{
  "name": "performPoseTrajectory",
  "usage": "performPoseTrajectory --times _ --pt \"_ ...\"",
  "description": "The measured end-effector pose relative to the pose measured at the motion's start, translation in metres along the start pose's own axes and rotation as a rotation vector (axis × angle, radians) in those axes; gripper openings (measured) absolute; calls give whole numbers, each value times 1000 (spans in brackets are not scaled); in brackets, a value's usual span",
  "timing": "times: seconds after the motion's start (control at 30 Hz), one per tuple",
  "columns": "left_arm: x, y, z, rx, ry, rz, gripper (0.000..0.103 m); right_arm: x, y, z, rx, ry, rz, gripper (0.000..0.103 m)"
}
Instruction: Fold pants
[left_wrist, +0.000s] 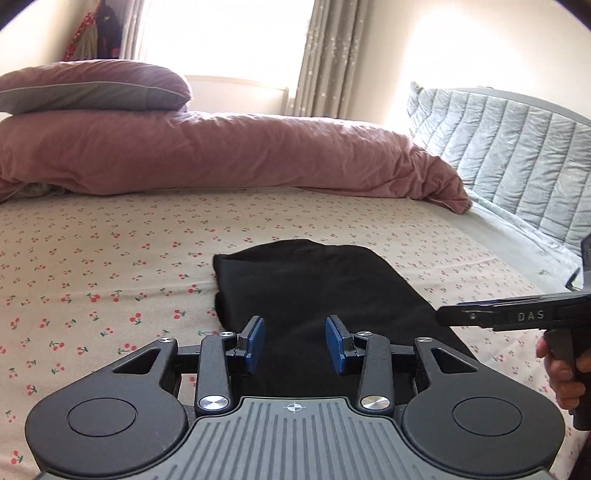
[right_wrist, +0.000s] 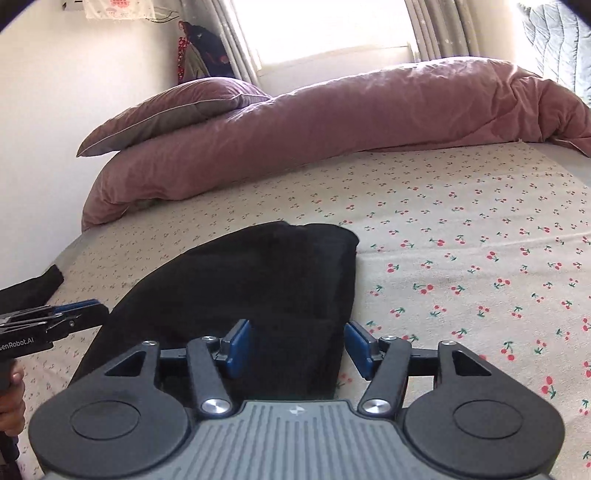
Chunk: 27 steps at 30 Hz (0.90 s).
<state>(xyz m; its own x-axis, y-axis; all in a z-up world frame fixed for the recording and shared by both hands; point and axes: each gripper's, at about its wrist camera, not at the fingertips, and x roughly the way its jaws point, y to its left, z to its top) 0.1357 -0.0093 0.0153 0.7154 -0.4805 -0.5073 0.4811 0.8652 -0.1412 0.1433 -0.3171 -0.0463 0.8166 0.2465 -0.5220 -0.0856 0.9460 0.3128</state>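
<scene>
Black pants (left_wrist: 317, 288) lie folded lengthwise in a long strip on the cherry-print bed sheet (left_wrist: 92, 277). My left gripper (left_wrist: 294, 341) is open, its blue pads (left_wrist: 255, 338) hovering over the near part of the pants, holding nothing. My right gripper (right_wrist: 299, 345) is open over the right edge of the pants (right_wrist: 258, 284), holding nothing. The right gripper also shows from the side in the left wrist view (left_wrist: 454, 318), and the left gripper in the right wrist view (right_wrist: 94, 309).
A rolled pink duvet (left_wrist: 221, 155) and a pink-grey pillow (left_wrist: 88, 88) lie along the far side of the bed. A grey quilted blanket (left_wrist: 509, 147) drapes the headboard at right. A dark cloth (right_wrist: 40, 284) lies at the bed's left edge.
</scene>
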Motion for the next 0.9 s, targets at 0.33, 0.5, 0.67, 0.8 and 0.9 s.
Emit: performPoseTrajectory --times 0.33,0.5,0.67,0.8,0.9 --pt "5 -41 -57 203 185 -22 36 -5 29 -38 -169 83 -58 59" --pt "-11 -37 -64 200 210 -20 36 -17 20 -53 -130 138 -50 60" --pt "-27 -35 -62 134 223 4 41 -37 18 -58 -78 155 -74 60" --pt "-37 -43 -60 98 210 42 65 -54 22 -57 -53 114 -96 64" --pt "-41 -49 -60 84 204 101 75 -62 26 -56 -48 83 -120 67"
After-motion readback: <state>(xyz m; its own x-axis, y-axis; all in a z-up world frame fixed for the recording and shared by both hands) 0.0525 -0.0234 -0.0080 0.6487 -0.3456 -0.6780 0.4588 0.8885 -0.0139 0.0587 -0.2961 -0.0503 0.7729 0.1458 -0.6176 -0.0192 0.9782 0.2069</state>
